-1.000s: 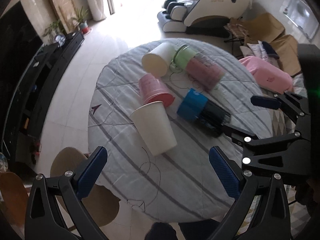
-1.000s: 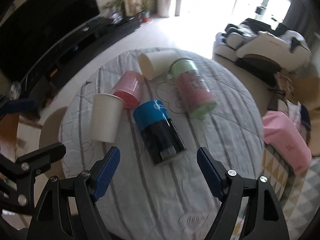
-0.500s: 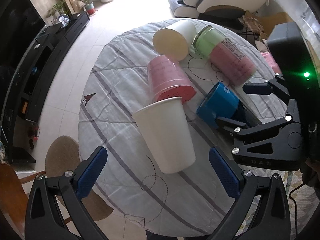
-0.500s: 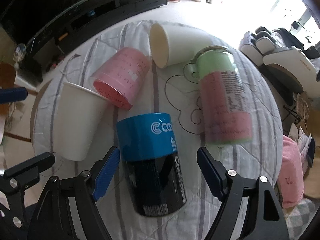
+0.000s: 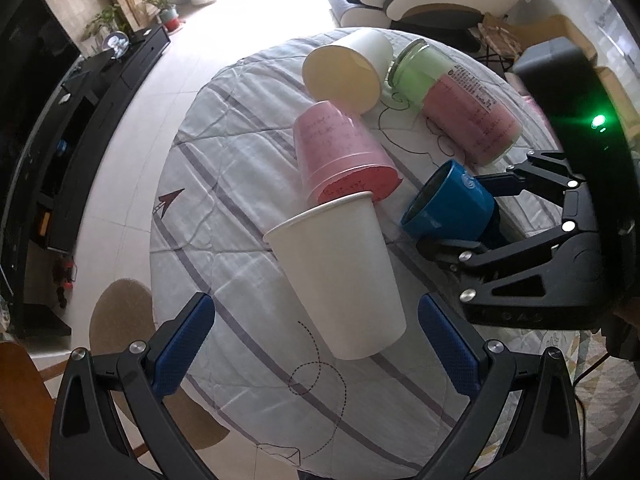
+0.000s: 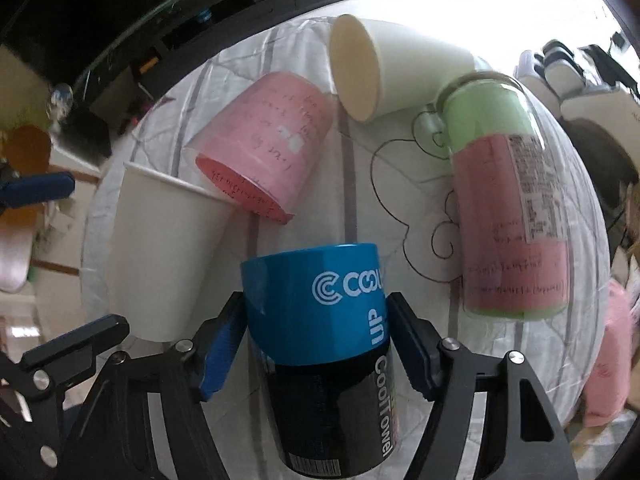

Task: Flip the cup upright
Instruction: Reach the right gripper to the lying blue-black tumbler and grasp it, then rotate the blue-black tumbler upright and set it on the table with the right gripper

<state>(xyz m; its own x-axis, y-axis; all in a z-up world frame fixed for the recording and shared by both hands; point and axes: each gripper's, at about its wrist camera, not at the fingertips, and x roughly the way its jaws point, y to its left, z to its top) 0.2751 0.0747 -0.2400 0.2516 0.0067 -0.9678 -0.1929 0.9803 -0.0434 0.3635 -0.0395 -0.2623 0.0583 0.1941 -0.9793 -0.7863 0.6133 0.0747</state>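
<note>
Nothing stands upright yet. Your right gripper [image 6: 316, 344] has clamped the blue can [image 6: 320, 320], lying beside the white cup [image 5: 340, 276]; your left gripper [image 5: 316, 344] gapes wide around that cup's base.

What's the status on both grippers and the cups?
Right gripper clamped on blue-and-black canister, still lying down. Left gripper open, straddling white paper cup, untouched. Pink cup touches that cup's rim.

Black hand-held gripper [image 5: 316, 348] (blue pads [image 5: 182, 344]).
</note>
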